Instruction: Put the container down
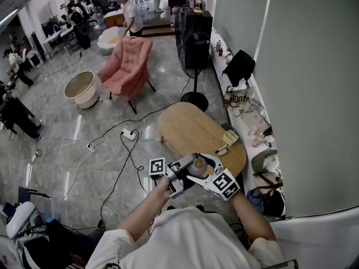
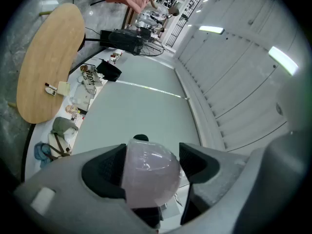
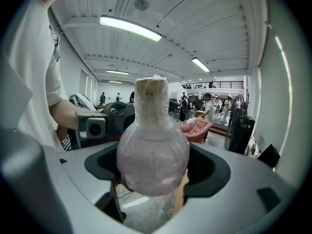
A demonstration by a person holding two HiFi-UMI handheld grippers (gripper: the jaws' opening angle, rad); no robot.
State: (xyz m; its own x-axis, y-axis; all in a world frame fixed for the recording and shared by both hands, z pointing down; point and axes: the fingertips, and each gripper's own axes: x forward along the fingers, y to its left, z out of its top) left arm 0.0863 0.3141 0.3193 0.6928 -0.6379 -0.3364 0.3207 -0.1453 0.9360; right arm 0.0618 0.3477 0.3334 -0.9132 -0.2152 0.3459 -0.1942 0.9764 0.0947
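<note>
Right gripper view showed the right gripper [image 3: 153,165] with its jaws wide and both pads against the round belly of the container [image 3: 152,152], a pale pink flask with a film-wrapped neck. The left gripper [image 2: 151,165] gripped the same belly from the other side, its jaws just as wide, so the container filled both gaps. Seen from the head, it hung in the air close before the person's chest, at about the near edge of the table [image 1: 188,129]; I could not tell its tilt. Setting it down well probably called for lowering both grippers together onto the bare wood near that edge. The neck should stay up and the base should meet the top flat. One gripper should let go first while the other steadied, since so round a body looked likely to roll. A small box [image 1: 230,137] and a pen-like thing [image 1: 222,149] lay by the right edge and were best avoided. A fan [image 1: 192,35] and an armchair [image 1: 128,66] stood well beyond.
</note>
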